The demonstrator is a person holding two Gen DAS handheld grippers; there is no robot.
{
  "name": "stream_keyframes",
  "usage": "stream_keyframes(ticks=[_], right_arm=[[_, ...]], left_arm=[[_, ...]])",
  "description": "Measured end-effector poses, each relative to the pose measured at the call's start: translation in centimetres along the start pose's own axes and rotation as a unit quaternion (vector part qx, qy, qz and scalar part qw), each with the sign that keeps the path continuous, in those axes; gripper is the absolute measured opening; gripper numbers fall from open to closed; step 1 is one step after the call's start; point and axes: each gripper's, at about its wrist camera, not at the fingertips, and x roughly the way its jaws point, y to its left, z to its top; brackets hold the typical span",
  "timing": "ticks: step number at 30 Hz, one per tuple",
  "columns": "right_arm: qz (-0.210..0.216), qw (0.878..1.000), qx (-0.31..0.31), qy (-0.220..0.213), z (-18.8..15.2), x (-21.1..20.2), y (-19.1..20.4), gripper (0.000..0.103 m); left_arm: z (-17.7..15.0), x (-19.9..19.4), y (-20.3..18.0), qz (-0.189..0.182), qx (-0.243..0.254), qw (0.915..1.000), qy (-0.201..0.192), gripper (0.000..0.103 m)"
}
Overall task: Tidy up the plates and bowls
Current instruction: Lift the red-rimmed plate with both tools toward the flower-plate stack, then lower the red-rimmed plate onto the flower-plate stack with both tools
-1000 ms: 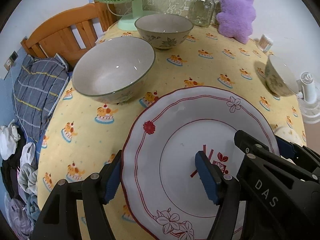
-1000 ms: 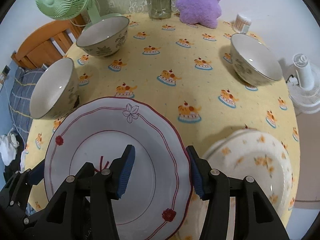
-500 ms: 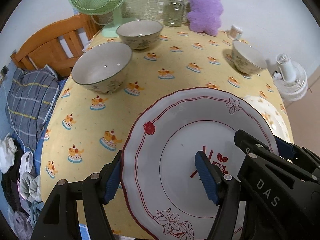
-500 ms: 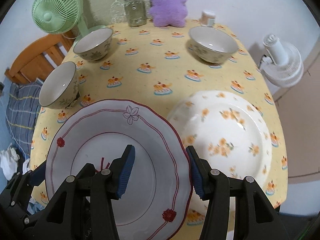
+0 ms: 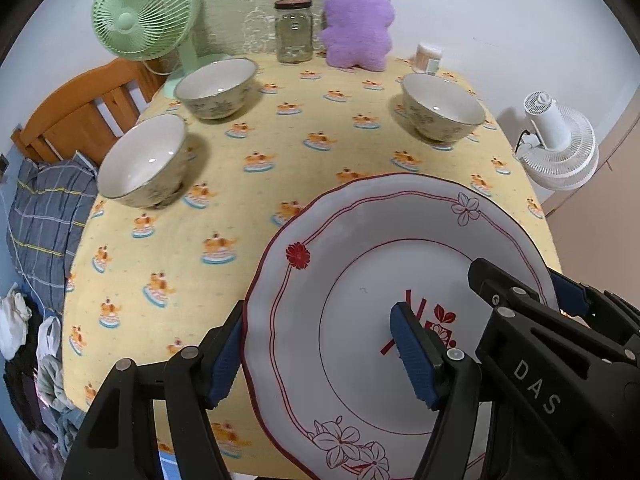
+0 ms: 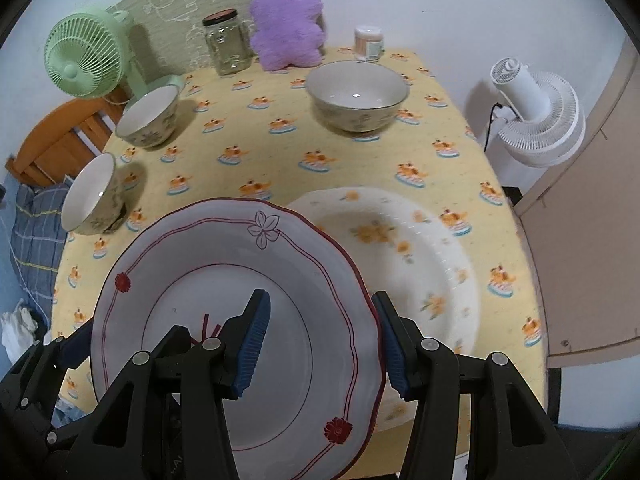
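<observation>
Both grippers hold one white plate with a red rim [image 5: 360, 272], which also shows in the right wrist view [image 6: 200, 280], lifted above the yellow tablecloth. My left gripper [image 5: 316, 356] clamps its left rim. My right gripper [image 6: 322, 340] clamps its right rim. A white plate with orange flowers [image 6: 404, 248] lies on the table, partly under the held plate. Three floral bowls stand on the table: near left [image 5: 144, 162], far left [image 5: 216, 88] and far right [image 5: 442, 106].
At the back stand a green fan [image 5: 144, 16], a glass jar [image 5: 294, 32], a purple plush toy [image 5: 358, 24] and a small container [image 5: 429, 58]. A white fan [image 6: 536, 120] stands off the right edge. A wooden chair [image 5: 80, 116] and clothes are at the left.
Both grippers have risen and drawn back with the red-rimmed plate. More of the table shows, and the flowered plate has come into full view on the right.
</observation>
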Motion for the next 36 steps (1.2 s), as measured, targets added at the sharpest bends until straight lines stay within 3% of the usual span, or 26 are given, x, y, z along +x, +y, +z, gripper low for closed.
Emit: stream_keyframes(ticks=[16,28,36], right_arm=[[0.001,0.999,-0.029,0.033,1.5,3.2,-8.3,0.057],[-0.006,0.998,-0.033,0.057,1.5,5.3,-10.5,0.057],[0.000,0.998,-0.027,0.057,1.6,5.8,-10.7,0.057]], left_arm=[[0.1,3.9,-7.4,0.001,-0.028,0.9991,0.032,0.070],[0.0,6.6,-9.6,0.003,-0.030,0.9979,0.058,0.070],[0.5,6.9,-10.0,0.020,-0.011,0.9983,0.053,0.072]])
